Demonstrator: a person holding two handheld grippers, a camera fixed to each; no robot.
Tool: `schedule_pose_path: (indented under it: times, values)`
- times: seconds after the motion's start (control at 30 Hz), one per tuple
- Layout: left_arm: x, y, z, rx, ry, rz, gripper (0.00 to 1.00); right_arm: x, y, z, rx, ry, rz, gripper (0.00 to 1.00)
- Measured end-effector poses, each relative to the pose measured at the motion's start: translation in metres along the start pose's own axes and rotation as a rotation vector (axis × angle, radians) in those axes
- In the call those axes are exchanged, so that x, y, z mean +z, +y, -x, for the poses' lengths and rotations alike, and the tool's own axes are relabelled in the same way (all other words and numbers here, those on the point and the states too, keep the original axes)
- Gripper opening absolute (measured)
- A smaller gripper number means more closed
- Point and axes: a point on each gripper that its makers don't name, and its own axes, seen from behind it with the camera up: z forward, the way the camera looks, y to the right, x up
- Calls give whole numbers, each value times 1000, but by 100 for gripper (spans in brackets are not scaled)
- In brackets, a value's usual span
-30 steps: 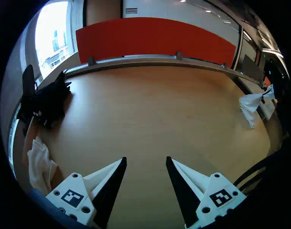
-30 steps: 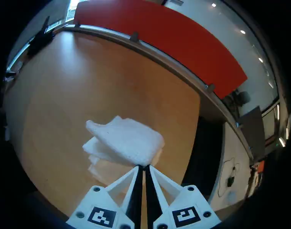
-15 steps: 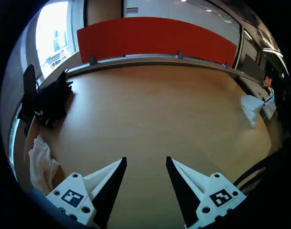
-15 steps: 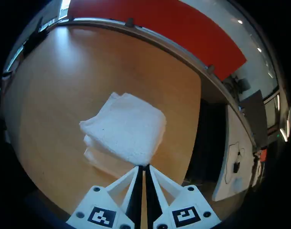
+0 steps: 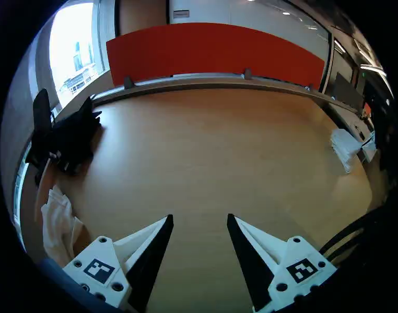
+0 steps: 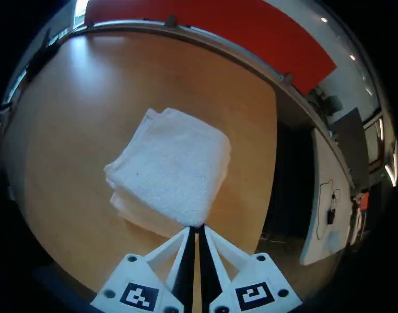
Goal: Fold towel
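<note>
The fold looks all but finished to me. The towel (image 6: 170,167) is a compact, squarish stack of several layers with the edges lined up, lying just ahead of my right claw (image 6: 197,227). That claw is pressed together, and the stack's near corner runs right into its tips, so I judge it is pinching that corner. Whether the stack rests fully on the wood or is a touch lifted at my end, I cannot tell. What I think is left is small: let go of the corner, back away, and maybe square up the lower layers, which peek out along the left side.

My left claw (image 5: 199,216) has its fingers wide apart with nothing between them, hanging over bare wood. From there the towel (image 5: 345,148) sits far off to the right, well apart from that claw.

The tabletop (image 6: 94,94) is broad, pale wood, smooth and uncluttered. A red panel (image 5: 214,52) runs along its far edge, with a bright window (image 5: 73,52) beyond the far left corner. Left of the left claw lie a dark bundle (image 5: 68,138) and, nearer, a crumpled white cloth (image 5: 55,227). Right of the right claw, across a dark gap, stands a second desk (image 6: 329,208).
</note>
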Motion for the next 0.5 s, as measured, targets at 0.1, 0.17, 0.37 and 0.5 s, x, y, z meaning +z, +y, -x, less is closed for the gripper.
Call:
schedule_pose_path:
  times: [0.1,0.17,0.37,0.5]
  values:
    - [-1,-1,1,1,-2,-3,75,5,-1,7,12,-14,-3,4]
    - [-1,-2,1,1,-3,-5,76,8,-2,11,18,-23,-6,4]
    - [-2,-2,2,4,-7,-10,75,15,-2,20,32,-45,-2,4]
    - [-2,-2,2,7,-8,-11,75,18,-1,22,42,-52,0,4]
